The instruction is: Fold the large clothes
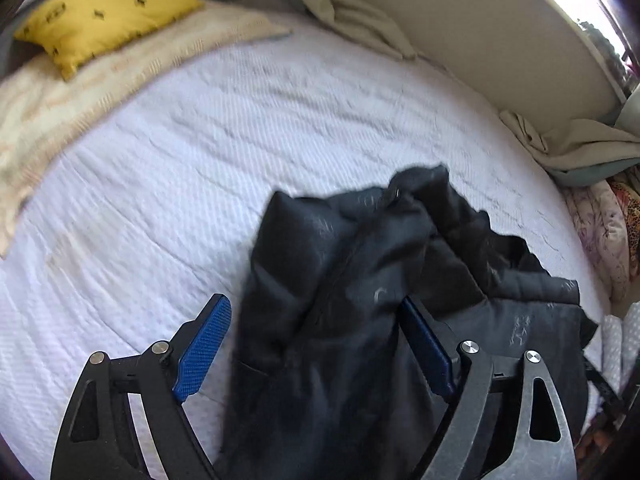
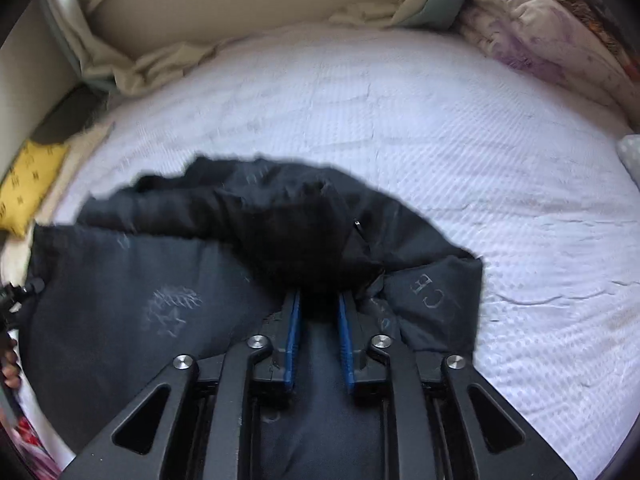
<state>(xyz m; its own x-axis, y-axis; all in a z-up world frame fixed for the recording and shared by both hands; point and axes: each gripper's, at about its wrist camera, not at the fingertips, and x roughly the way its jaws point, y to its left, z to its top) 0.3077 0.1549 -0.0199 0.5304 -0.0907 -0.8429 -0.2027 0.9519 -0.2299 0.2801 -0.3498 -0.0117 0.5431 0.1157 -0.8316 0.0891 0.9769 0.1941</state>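
Note:
A black padded garment (image 1: 360, 280) with pale printed letters lies crumpled on the white bedspread (image 1: 200, 160). My left gripper (image 1: 316, 302) stands open and wide over its near edge. The left pad (image 1: 204, 344) is clear of the cloth, while the cloth drapes against the right pad (image 1: 426, 344). In the right wrist view the same garment (image 2: 120, 280) spreads to the left. My right gripper (image 2: 320, 294) has its jaws narrow, and a bunched fold of the garment covers the fingertips and sits between them.
A yellow pillow (image 1: 104, 8) and a cream blanket (image 1: 60, 96) lie at the bed's far left. Beige sheets (image 1: 360, 16) bunch along the wall, and a floral quilt (image 2: 532, 28) is piled at the far right. Fingers of a hand (image 2: 10, 374) show at the left edge.

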